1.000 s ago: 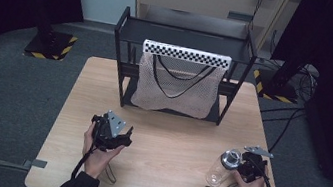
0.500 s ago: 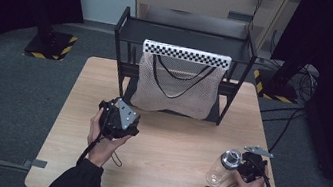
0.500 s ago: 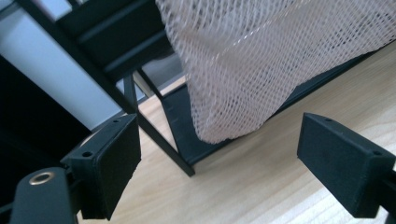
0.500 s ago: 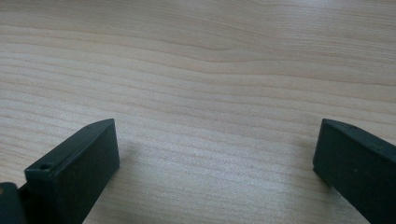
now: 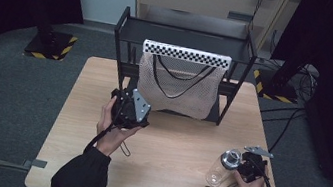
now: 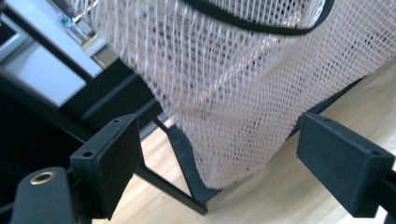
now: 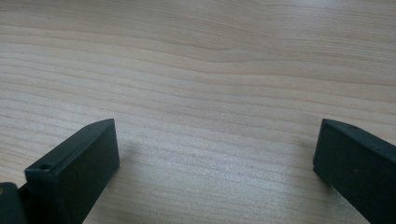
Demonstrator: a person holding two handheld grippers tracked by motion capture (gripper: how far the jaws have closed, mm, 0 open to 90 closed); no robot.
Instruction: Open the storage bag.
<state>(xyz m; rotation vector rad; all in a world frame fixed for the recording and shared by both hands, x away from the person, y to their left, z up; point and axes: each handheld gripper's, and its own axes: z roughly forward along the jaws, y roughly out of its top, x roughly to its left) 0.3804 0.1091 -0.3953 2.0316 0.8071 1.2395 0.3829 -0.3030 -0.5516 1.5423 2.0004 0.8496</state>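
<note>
We note left gripper [image 5: 129, 109] raised near the mesh bag [image 5: 177, 85], jaws spread wide (nothing between them), bag hanging from the black rack [image 5: 128, 32] mid-table, clear bottle [image 5: 222, 167] just beside right gripper [image 5: 250, 166], its jaws likewise apart over bare wooden table [image 5: 176, 145].

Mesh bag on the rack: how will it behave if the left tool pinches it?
The mesh bag hangs slack from the rack, so it is likely floppy and light. Its open netting would probably bunch and swing rather than resist the left tool.
</note>
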